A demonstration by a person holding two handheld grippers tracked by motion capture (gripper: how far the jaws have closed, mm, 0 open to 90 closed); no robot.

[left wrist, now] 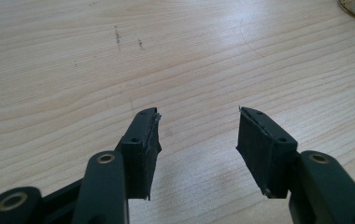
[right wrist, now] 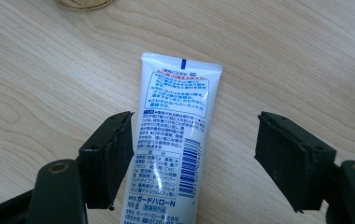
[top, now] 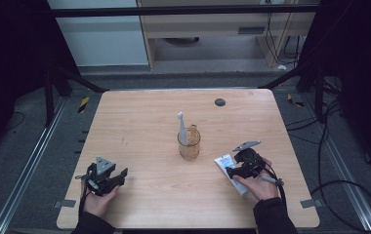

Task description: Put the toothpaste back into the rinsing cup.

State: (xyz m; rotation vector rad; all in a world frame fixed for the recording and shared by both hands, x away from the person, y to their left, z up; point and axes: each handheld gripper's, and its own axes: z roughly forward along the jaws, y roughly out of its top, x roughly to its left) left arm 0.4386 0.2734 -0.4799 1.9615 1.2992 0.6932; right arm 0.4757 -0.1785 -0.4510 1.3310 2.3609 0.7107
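Right gripper view: both tongs [right wrist: 194,154] released, one toothpaste tube [right wrist: 175,140] lying between.

Toothbrush [top: 182,127] upright in cup [top: 189,145] mid-table, toothpaste tube [right wrist: 173,140] flat to its right

High view looks down on the whole table [top: 139,122]; both gripper views skim its wood closely, sharing the central cup [top: 189,144].

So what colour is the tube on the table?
The tube is white with blue writing and a red-edged box, clearest in the right gripper view.
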